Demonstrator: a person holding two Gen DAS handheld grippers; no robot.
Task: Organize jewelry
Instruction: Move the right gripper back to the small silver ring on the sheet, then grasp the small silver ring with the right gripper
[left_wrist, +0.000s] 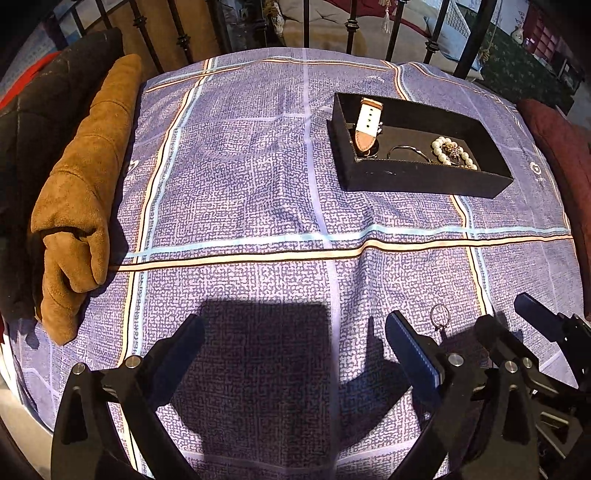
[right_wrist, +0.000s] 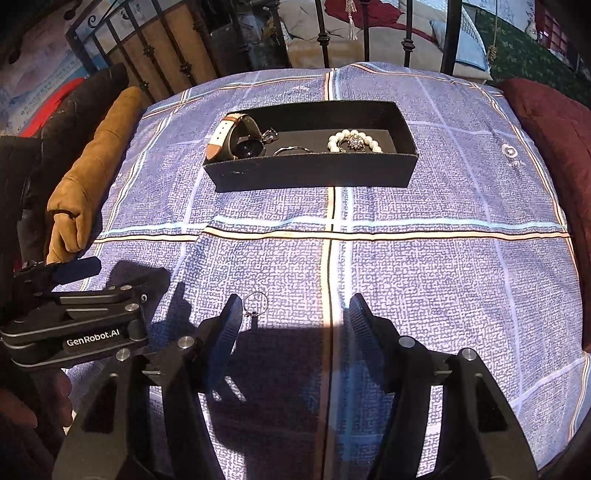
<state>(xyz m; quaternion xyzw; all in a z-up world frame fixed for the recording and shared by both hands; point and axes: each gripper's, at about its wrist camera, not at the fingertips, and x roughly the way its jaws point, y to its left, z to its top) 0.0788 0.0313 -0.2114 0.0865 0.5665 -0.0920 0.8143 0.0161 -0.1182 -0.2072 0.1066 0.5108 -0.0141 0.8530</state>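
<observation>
A black open box (right_wrist: 314, 171) (left_wrist: 424, 177) sits on the blue checked cloth. It holds a watch with a white and tan strap (right_wrist: 231, 138) (left_wrist: 367, 122), a thin bangle (right_wrist: 291, 149) (left_wrist: 408, 151) and a pearl bracelet with a brooch (right_wrist: 354, 144) (left_wrist: 452, 151). A small silver ring (right_wrist: 256, 304) (left_wrist: 439, 317) lies on the cloth just inside my right gripper's left finger. My right gripper (right_wrist: 293, 314) (left_wrist: 506, 314) is open and empty. My left gripper (left_wrist: 295, 328) is open and empty; its body shows at the left of the right wrist view (right_wrist: 74, 325).
A tan suede roll (left_wrist: 81, 192) (right_wrist: 92, 173) and dark clothing lie along the cloth's left edge. A maroon cushion (right_wrist: 554, 140) lies at the right. A black metal railing (right_wrist: 325, 37) runs behind the cloth.
</observation>
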